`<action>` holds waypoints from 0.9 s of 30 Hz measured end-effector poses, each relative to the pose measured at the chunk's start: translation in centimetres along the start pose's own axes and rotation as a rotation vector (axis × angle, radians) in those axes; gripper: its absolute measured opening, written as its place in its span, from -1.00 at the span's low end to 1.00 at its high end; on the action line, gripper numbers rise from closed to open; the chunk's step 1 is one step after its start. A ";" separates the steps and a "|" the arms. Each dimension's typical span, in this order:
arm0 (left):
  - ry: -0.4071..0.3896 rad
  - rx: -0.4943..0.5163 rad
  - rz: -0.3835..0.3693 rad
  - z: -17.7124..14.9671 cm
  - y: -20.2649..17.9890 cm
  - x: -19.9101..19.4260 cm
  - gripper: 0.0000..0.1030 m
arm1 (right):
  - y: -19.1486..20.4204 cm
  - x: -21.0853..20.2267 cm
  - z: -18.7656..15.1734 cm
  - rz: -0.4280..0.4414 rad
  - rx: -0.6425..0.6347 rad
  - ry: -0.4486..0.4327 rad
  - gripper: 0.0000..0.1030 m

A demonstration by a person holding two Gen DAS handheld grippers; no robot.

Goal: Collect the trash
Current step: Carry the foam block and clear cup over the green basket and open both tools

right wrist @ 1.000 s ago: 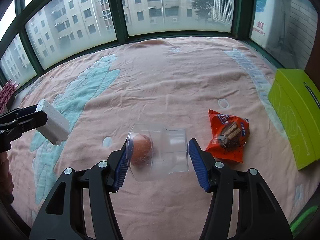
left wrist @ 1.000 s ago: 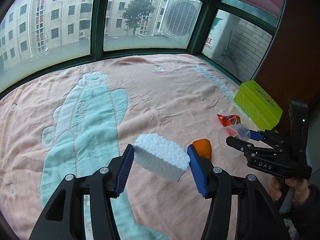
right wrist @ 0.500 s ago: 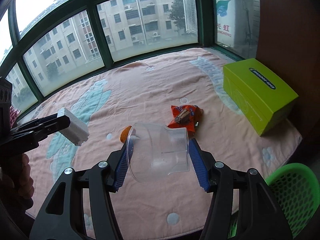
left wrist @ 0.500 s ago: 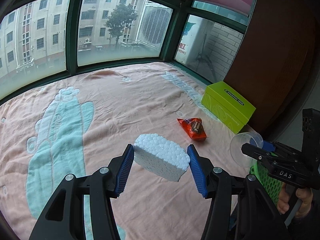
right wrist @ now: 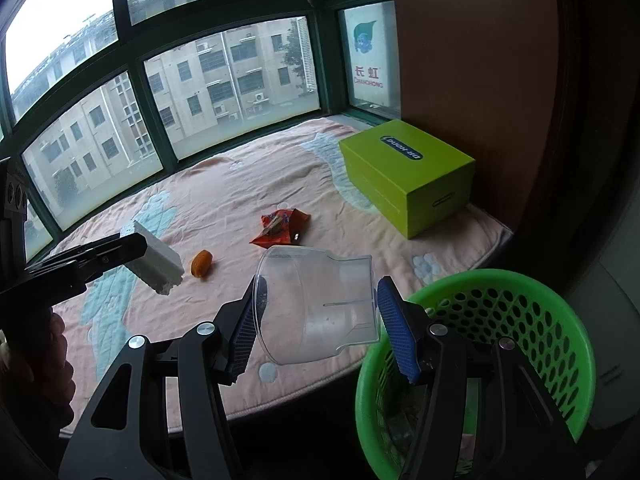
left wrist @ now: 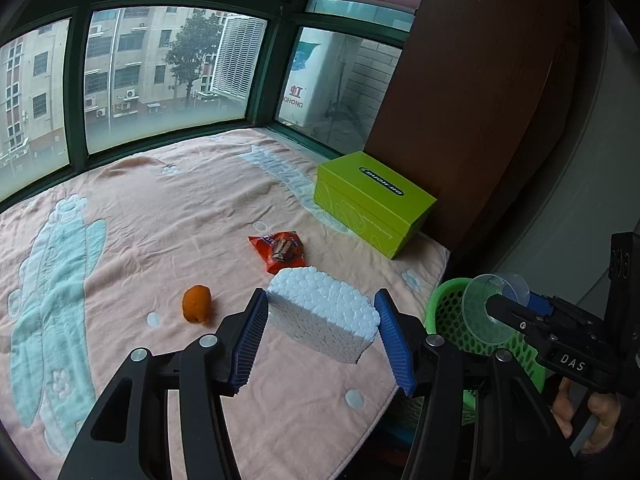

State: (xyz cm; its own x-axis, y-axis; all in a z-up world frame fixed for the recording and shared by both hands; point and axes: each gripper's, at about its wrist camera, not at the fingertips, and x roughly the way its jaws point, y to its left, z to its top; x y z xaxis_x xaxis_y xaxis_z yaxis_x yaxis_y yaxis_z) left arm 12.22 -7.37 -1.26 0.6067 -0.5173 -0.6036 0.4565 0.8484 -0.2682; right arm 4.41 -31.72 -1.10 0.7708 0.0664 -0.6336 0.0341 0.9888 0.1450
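Observation:
My left gripper (left wrist: 322,334) is shut on a white foam block (left wrist: 324,312) and holds it above the blanket's front edge; the block also shows in the right wrist view (right wrist: 158,258). My right gripper (right wrist: 318,322) is shut on a clear plastic cup (right wrist: 316,304), held beside the green mesh basket (right wrist: 520,304). In the left wrist view the cup (left wrist: 486,308) hangs over the basket (left wrist: 448,312). An orange peel (left wrist: 197,303) and a red snack wrapper (left wrist: 280,248) lie on the pink blanket (left wrist: 160,220).
A lime-green box (left wrist: 372,202) stands at the blanket's right edge against a brown wall panel (left wrist: 480,100). Windows (left wrist: 160,80) run along the back. The basket stands on the floor below the blanket's front right corner.
Both grippers have pulled back and swung right with their loads. The green basket has come into view, and the cup is now beside and over it.

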 end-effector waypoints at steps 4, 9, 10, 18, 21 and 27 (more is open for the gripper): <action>0.003 0.022 -0.041 0.0 -2.6 0.4 0.03 | -2.5 -1.6 -0.9 -0.041 0.042 -0.011 0.11; 0.006 0.056 -0.085 0.0 -5.7 0.9 0.03 | -5.4 -3.2 -2.0 -0.089 0.096 -0.021 0.12; 0.007 0.061 -0.092 0.0 -6.2 1.0 0.03 | -5.8 -3.4 -2.1 -0.098 0.104 -0.021 0.12; 0.016 0.100 -0.142 0.1 -9.6 1.8 0.03 | -9.2 -3.9 -3.5 -0.139 0.181 -0.029 0.29; 0.018 0.111 -0.155 0.1 -10.5 2.0 0.03 | -10.0 -4.0 -3.9 -0.146 0.200 -0.031 0.33; 0.032 0.126 -0.172 -0.1 -11.8 2.5 0.03 | -11.0 -5.4 -4.6 -0.161 0.215 -0.040 0.41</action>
State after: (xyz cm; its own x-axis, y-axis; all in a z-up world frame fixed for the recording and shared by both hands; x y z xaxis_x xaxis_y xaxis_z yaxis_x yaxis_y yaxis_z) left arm 8.26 -18.66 0.28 0.4923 -0.6479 -0.5813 0.6310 0.7257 -0.2744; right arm -3.01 -42.33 -2.75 0.7688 -0.0995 -0.6317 0.2896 0.9349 0.2053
